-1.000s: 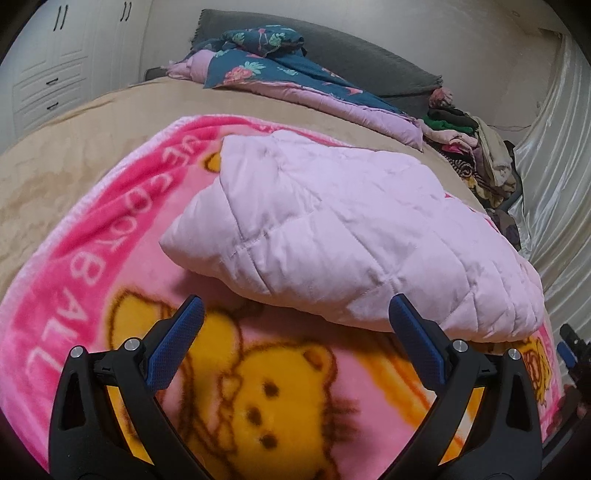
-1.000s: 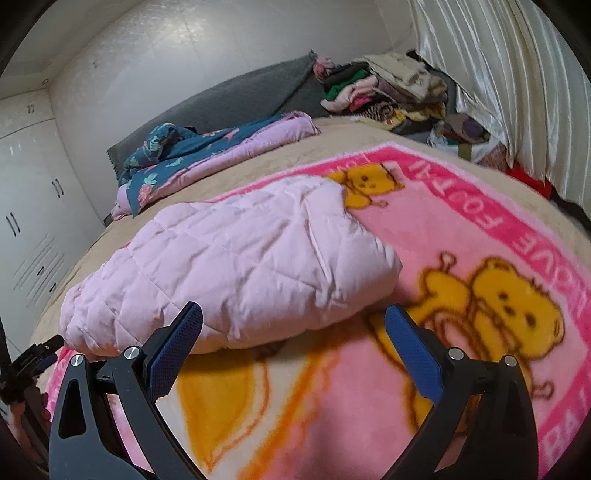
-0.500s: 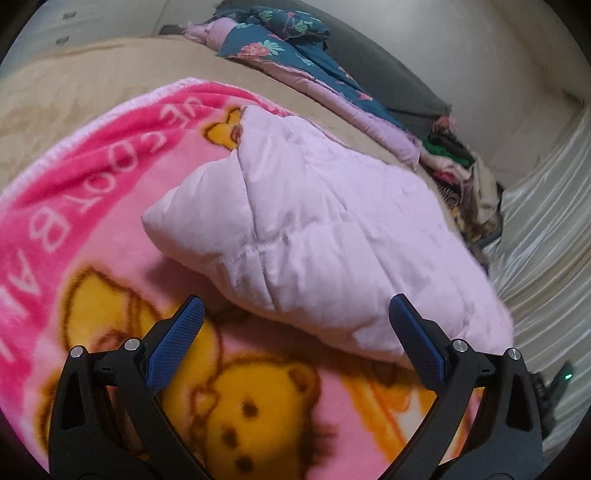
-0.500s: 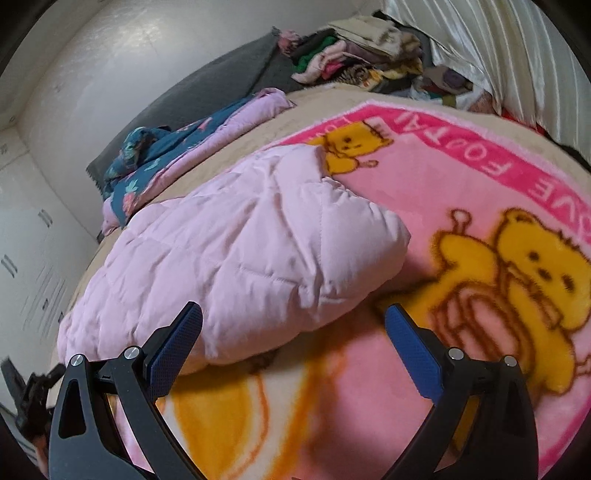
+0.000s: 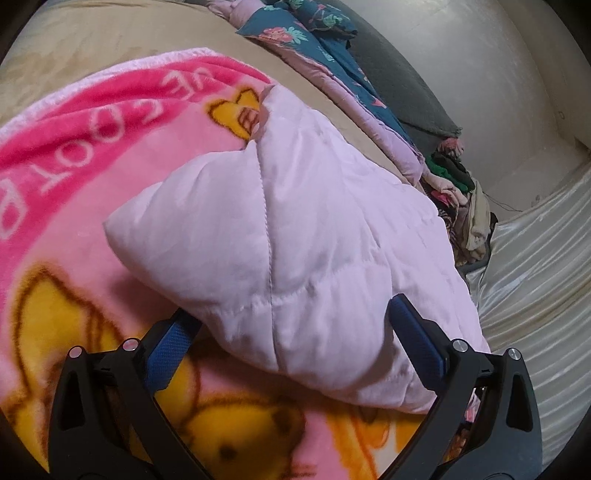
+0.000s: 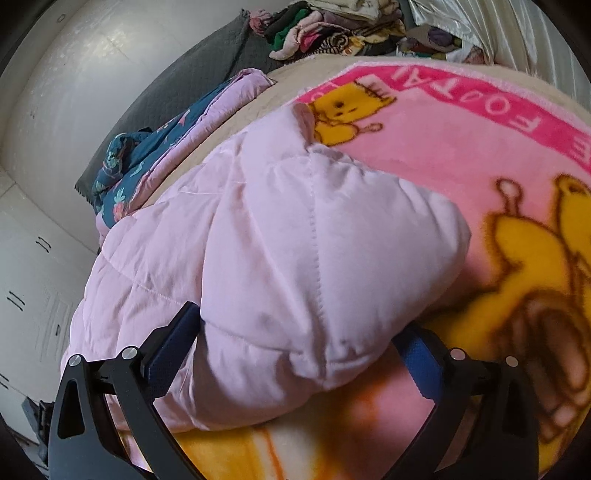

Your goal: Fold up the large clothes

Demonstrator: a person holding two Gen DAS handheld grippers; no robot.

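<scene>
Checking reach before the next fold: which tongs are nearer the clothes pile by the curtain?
Right. Left tongs straddle the pink jacket's opposite end; right tongs its pile-side end.

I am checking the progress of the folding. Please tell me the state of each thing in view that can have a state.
Jacket: folded into a puffy bundle, lying on the blanket.
Blanket: spread flat on the bed.
Left gripper: open, fingers on either side of the jacket's near edge.
Right gripper: open, fingers on either side of the jacket's near edge.
Quilt: crumpled at the head of the bed.
Clothes pile: stacked untidily.
</scene>
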